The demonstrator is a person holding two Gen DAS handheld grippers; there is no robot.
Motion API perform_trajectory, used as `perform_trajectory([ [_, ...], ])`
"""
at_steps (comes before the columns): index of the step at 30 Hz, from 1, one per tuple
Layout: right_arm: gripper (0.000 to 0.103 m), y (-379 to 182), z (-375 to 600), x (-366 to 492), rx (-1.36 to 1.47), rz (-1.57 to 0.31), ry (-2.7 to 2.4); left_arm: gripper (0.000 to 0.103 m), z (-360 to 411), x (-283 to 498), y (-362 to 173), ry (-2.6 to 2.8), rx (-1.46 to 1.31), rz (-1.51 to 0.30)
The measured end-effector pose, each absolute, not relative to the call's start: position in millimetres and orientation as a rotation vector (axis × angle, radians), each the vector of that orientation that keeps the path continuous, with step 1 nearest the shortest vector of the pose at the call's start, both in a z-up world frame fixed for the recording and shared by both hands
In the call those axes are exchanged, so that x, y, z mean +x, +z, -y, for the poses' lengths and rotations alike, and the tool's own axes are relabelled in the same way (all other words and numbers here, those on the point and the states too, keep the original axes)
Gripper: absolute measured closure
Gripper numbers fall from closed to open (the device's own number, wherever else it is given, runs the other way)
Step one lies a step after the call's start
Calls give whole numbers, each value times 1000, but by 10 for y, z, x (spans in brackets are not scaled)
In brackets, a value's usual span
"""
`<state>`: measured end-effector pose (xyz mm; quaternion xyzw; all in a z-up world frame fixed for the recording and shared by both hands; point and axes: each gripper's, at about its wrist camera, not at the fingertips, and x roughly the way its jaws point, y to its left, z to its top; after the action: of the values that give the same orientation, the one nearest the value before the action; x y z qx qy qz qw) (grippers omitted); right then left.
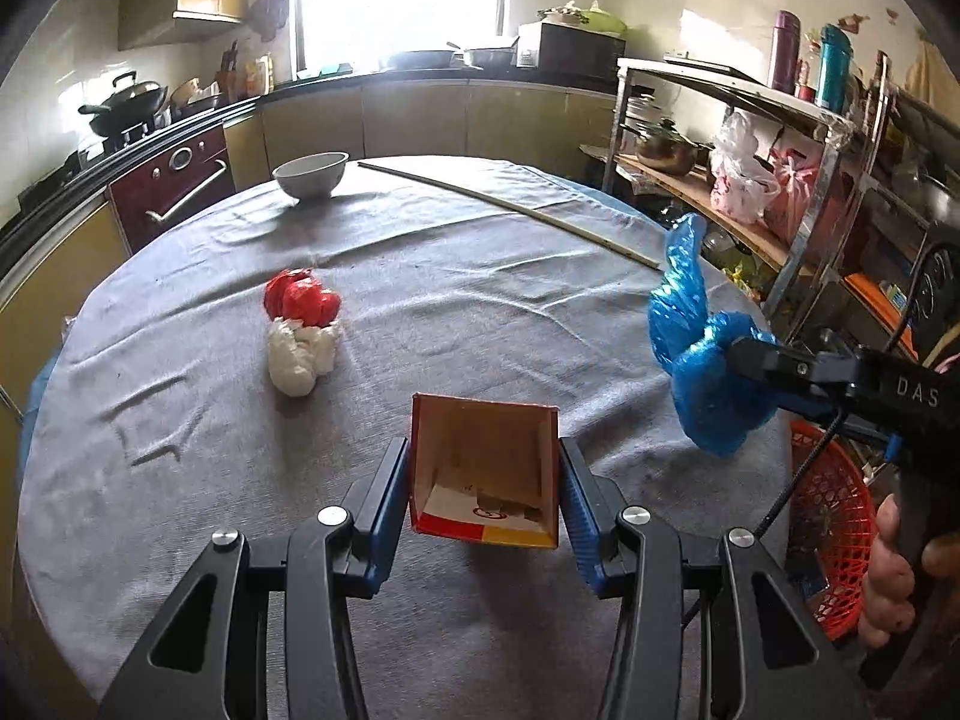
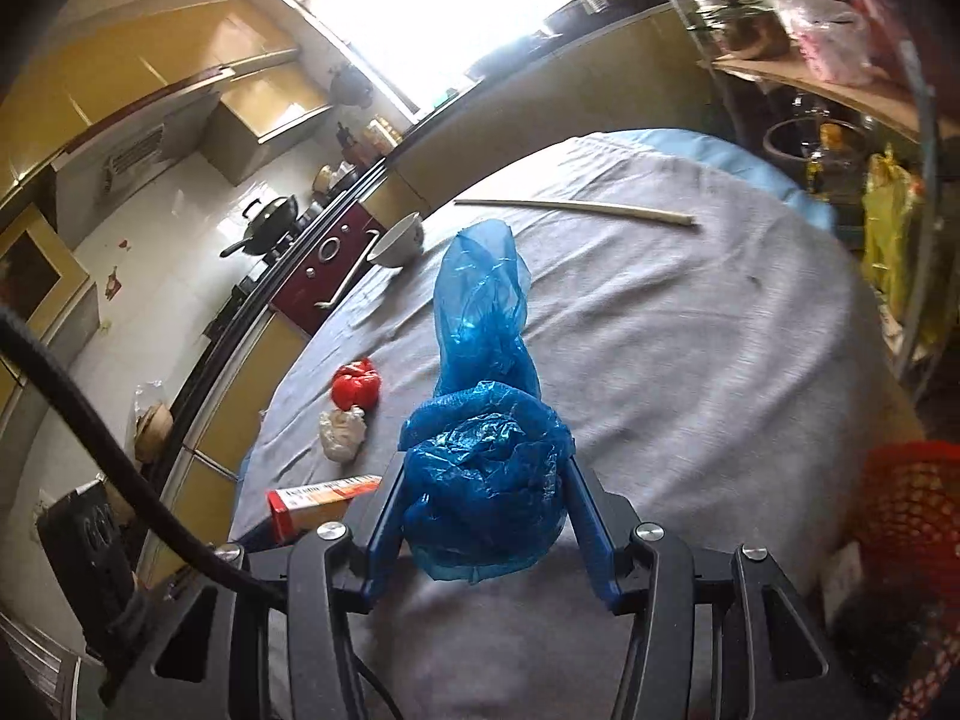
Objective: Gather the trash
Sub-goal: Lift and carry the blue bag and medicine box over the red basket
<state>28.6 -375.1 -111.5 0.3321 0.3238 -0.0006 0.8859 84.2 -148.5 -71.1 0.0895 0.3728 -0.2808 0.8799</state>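
While the left tool clamps an open-topped cardboard carton between its blue pads, the right tool grips a crumpled blue plastic bag, both held above the grey-clothed table. At ten o'clock from the carton, a red wad and a white wad lie touching on the cloth. A grey bowl stands at eleven o'clock, a thin stick at one o'clock. A red mesh basket sits at three o'clock, beyond the table's edge.

open cloth between wads, bowl.
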Motion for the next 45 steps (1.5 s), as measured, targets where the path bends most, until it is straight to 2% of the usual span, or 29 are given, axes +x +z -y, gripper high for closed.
perform_trajectory([
  [16,49,-1288,4048,-30,746,-667,-35,49,1496,890,-869,-620,130,-904],
  [18,49,-1279,4050,-24,743,-666,-35,46,1494,887,-891,-628,122,-922],
  [20,49,-1269,4049,-34,730,-666,-37,37,1507,864,-911,-643,121,-932],
  [25,49,-1255,4032,-74,707,-667,-40,37,1532,829,-980,-633,145,-946],
  [33,49,-1298,4010,-121,712,-673,-35,37,1534,814,-979,-606,145,-932],
  [34,49,-1292,4004,-124,709,-672,-34,42,1542,806,-969,-599,155,-921],
  [35,49,-1287,3999,-131,708,-669,-31,52,1552,803,-967,-596,163,-918],
  [36,49,-1282,3999,-135,707,-668,-29,53,1562,806,-974,-597,167,-923],
  [45,49,-1232,3990,-212,683,-650,-22,54,1646,739,-888,-599,181,-895],
])
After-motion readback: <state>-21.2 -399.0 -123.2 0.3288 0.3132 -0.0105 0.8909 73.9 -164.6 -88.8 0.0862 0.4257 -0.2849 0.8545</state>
